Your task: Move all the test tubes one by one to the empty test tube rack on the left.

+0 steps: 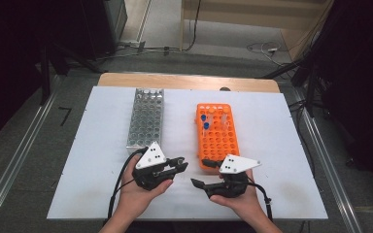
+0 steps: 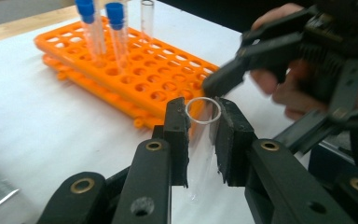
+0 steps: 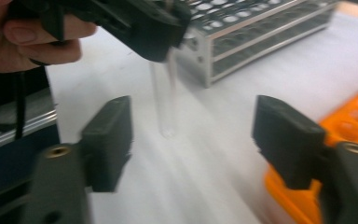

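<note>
Two racks sit on the white table (image 1: 102,160): a metal rack (image 1: 146,118) on the left and an orange rack (image 1: 217,135) on the right. At the orange rack's far end stand two blue-capped tubes (image 2: 101,30) and what looks like one uncapped tube (image 2: 147,16). The metal rack's holes seem empty, though that is hard to judge. Near the table's front edge, the left gripper (image 2: 204,140) clamps a clear open tube (image 2: 202,140). The right gripper (image 3: 193,140), beside it, has its jaws spread wide, gripping nothing.
</note>
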`<action>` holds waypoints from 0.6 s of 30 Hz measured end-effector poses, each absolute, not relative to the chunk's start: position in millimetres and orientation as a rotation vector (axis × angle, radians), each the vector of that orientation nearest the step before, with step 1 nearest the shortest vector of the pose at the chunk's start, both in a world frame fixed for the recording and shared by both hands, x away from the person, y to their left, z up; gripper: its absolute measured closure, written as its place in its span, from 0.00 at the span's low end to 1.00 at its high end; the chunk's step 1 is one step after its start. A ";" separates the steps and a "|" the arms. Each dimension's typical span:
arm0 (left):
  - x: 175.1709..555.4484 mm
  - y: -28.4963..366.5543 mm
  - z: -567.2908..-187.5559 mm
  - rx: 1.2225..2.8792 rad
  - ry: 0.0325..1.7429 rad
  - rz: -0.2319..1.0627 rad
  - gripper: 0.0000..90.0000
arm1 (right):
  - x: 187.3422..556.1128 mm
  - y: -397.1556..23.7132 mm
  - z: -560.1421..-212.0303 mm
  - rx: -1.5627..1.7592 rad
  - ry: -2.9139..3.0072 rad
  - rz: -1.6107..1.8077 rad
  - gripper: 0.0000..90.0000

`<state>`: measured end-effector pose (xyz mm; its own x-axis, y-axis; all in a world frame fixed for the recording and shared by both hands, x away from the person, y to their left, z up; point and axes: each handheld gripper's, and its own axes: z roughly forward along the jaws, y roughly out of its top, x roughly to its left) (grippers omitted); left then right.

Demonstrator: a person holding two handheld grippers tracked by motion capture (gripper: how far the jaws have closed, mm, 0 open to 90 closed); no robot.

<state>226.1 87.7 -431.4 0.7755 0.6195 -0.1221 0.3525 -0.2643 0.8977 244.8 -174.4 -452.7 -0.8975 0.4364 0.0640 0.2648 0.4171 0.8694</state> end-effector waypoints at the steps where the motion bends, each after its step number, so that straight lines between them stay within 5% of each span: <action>1: 227.1 90.4 -430.7 1.876 0.749 0.306 0.85 | 245.3 -178.9 -451.7 0.635 2.489 1.479 0.16; 6: 232.7 99.9 -425.7 1.860 0.773 0.326 0.85 | 250.2 -206.2 -448.4 0.708 2.445 1.528 0.01; 18: 250.6 111.6 -411.3 1.842 0.792 0.359 0.85 | 251.2 -261.5 -445.7 0.805 2.347 1.519 0.00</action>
